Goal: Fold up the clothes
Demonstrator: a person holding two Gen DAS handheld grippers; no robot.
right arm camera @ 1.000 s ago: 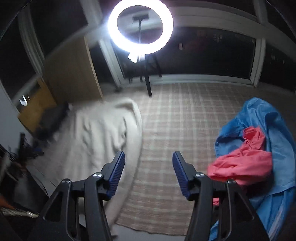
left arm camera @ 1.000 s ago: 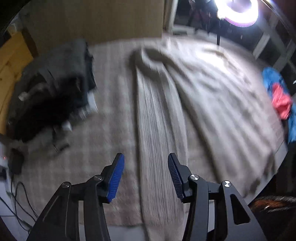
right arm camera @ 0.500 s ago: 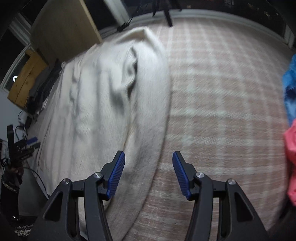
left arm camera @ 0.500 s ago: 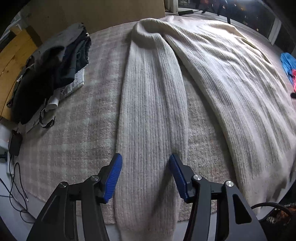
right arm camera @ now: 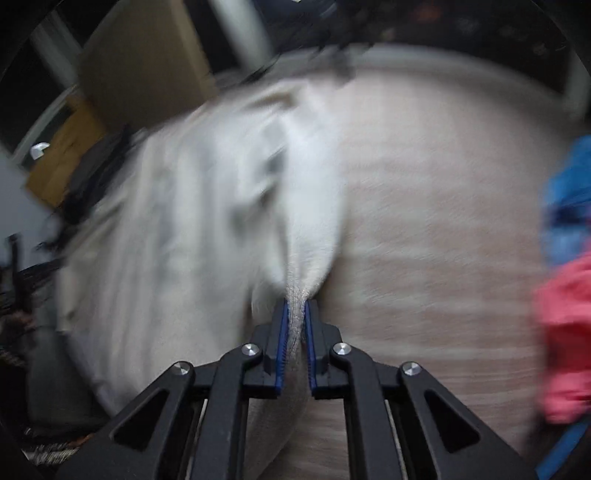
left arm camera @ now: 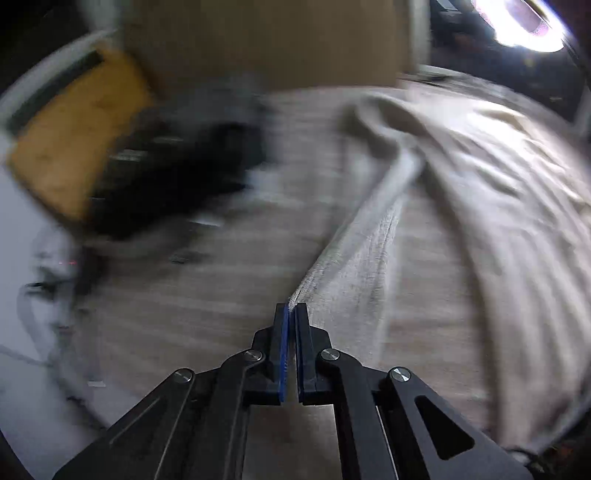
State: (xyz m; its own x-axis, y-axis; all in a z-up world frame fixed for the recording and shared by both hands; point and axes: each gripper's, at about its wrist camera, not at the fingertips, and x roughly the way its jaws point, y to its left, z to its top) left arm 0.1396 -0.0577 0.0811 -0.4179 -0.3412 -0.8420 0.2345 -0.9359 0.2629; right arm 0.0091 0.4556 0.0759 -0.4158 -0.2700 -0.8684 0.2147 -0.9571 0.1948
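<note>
A cream ribbed knit sweater (left arm camera: pixel 517 192) lies spread on a checked beige rug (left arm camera: pixel 177 295). My left gripper (left arm camera: pixel 291 310) is shut on the end of its left sleeve (left arm camera: pixel 369 251), which rises taut from the rug toward the jaws. In the right wrist view the same sweater (right arm camera: pixel 177 236) fills the left half. My right gripper (right arm camera: pixel 294 306) is shut on the other sleeve (right arm camera: pixel 314 236), with knit fabric pinched between the blue pads. Both views are motion-blurred.
A dark pile of clothes (left arm camera: pixel 177 170) sits at the rug's left, beside a yellow wooden piece (left arm camera: pixel 70 136) and a brown board (left arm camera: pixel 273 40). Blue (right arm camera: pixel 569 192) and pink (right arm camera: pixel 565 332) garments lie at the right. A ring light (left arm camera: pixel 524 18) glares at the back.
Both grippers were open above the sleeves; both have closed on a sleeve and lifted it. The views have swung and blurred.
</note>
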